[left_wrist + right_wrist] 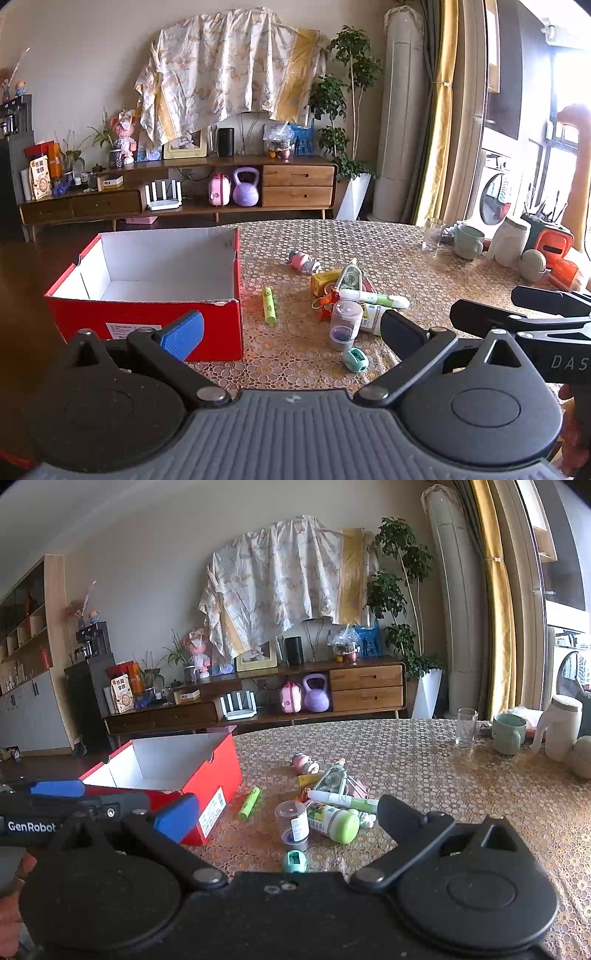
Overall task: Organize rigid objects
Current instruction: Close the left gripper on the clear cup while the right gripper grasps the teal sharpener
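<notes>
- Left wrist view: the left tool hangs spread and empty above the near counter. The red box sits to the left with nothing showing inside, and the clutter lies to its right. The green marker, lying apart from the heap, looks the easiest first pick: close across its barrel. The right tool shows only partly at the right edge.
- Right wrist view: the right tool is also spread and empty. The clear vial stands just beyond the teal sharpener. The green-capped bottle and white pen overlap; the items beneath them are hard to identify.
</notes>
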Tool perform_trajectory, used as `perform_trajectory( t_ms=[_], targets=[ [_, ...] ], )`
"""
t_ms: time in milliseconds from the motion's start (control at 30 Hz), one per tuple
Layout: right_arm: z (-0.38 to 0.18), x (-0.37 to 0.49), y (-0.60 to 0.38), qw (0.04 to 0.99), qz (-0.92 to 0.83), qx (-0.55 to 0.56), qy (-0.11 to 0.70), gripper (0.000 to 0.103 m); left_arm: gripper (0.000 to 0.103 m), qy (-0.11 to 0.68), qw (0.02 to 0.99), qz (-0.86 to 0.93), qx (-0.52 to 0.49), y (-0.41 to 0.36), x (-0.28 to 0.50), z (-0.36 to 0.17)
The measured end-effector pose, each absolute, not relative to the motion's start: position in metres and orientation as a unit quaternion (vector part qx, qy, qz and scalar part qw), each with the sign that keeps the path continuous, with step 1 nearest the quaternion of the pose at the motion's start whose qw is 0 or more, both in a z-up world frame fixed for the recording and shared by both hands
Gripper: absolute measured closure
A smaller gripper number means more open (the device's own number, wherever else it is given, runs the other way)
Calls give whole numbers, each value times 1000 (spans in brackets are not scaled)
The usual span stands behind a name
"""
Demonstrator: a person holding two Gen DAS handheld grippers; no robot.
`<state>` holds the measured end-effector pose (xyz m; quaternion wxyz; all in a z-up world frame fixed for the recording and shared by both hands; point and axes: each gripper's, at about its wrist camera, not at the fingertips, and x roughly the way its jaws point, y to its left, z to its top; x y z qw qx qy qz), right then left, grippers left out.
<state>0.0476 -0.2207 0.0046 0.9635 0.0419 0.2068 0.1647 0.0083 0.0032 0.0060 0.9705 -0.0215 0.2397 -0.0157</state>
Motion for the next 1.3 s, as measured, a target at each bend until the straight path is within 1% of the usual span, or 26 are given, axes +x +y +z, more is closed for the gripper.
perform_trajectory(
  t_ms=[333, 500, 567, 900, 1000, 1100, 1167, 1300],
  targets=[
    [-3, 62, -225, 960, 167, 47, 220, 0, 0, 249, 968, -19, -12, 0, 22, 2],
    [-12, 81, -232, 958, 169, 38, 230, 0, 0, 279, 960, -11, -2, -3, 43, -5],
    [-17, 92, -235, 956, 171, 26, 236, 0, 0, 288, 957, -14, 0, -3, 53, -8],
    [-60, 146, -231, 928, 219, -51, 297, 0, 0, 285, 957, -50, -8, -20, 113, -24],
    [-77, 155, -224, 916, 235, -57, 321, 2, 0, 299, 952, -61, -12, -26, 132, -38],
    [-92, 162, -215, 903, 252, -65, 341, 7, 1, 318, 945, -71, -15, -33, 150, -54],
    [-101, 166, -206, 894, 263, -72, 355, 7, 0, 329, 941, -76, -12, -39, 161, -65],
    [-110, 173, -195, 887, 269, -84, 365, 11, 0, 352, 932, -86, 0, -49, 179, -86]
  ],
)
